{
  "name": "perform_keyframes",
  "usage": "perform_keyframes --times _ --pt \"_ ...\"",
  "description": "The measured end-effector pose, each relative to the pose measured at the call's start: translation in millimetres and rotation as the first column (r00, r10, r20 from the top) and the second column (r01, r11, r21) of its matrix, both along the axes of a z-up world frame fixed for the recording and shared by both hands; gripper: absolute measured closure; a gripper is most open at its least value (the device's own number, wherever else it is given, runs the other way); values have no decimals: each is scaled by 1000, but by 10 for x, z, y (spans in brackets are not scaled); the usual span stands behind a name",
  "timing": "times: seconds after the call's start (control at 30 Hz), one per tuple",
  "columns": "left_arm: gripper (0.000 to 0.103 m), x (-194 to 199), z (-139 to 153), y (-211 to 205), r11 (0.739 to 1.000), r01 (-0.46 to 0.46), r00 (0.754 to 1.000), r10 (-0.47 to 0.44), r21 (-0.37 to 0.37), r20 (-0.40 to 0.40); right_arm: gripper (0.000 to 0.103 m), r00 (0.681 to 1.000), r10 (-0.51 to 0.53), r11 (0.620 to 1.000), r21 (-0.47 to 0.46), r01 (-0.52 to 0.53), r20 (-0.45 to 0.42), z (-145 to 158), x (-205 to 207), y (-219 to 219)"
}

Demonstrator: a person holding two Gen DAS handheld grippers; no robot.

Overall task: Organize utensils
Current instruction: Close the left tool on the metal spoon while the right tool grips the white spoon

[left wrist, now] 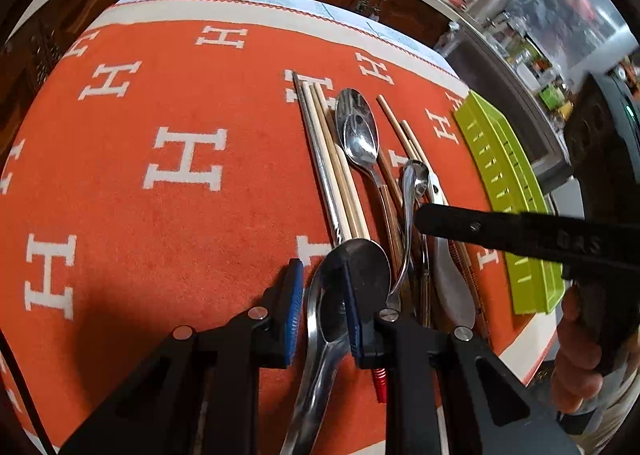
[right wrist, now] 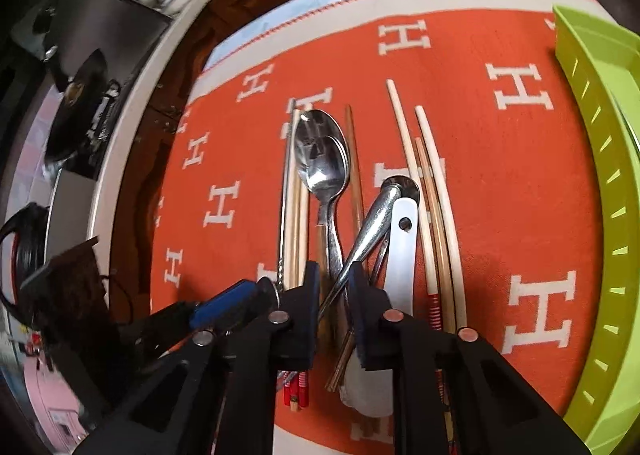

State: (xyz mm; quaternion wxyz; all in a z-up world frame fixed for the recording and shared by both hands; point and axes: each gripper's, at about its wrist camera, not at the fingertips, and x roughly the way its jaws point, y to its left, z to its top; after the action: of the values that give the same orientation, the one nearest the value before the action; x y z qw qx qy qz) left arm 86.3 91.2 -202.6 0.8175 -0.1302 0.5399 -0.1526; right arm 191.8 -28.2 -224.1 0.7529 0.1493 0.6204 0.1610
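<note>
Green tray (right wrist: 600, 159): cut off by the right edge of the right wrist view. Big spoon (left wrist: 320, 335) between the left gripper's fingers: handle ran out of the bottom edge. White spoon (right wrist: 402, 255): bowl partly hidden behind the right gripper's finger. Countertop clutter (left wrist: 520, 15): blurred, unidentifiable. Contact of pads with spoons: indeterminate.

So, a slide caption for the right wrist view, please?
Right gripper straddles the handle of a steel spoon among chopsticks on an orange cloth, green tray alongside.

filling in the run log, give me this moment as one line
left gripper: open around large spoon | right gripper: open around slim spoon handle | remaining utensils on orange cloth | green tray alongside
</note>
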Motion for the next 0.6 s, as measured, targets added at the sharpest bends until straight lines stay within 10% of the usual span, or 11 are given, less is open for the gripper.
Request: perform_keyframes --times 0.2,0.37,0.6 --pt "81 68 6 -17 998 62 998 -62 15 -6 94 999 -27 997 -76 24 -47 -136 77 182" --pt "56 100 28 -159 990 137 991 -137 22 0 94 997 -53 995 -84 48 -55 -161 115 251" --pt "59 118 51 -288 975 195 981 -196 103 3 103 998 -60 991 -117 59 -10 -96 97 261"
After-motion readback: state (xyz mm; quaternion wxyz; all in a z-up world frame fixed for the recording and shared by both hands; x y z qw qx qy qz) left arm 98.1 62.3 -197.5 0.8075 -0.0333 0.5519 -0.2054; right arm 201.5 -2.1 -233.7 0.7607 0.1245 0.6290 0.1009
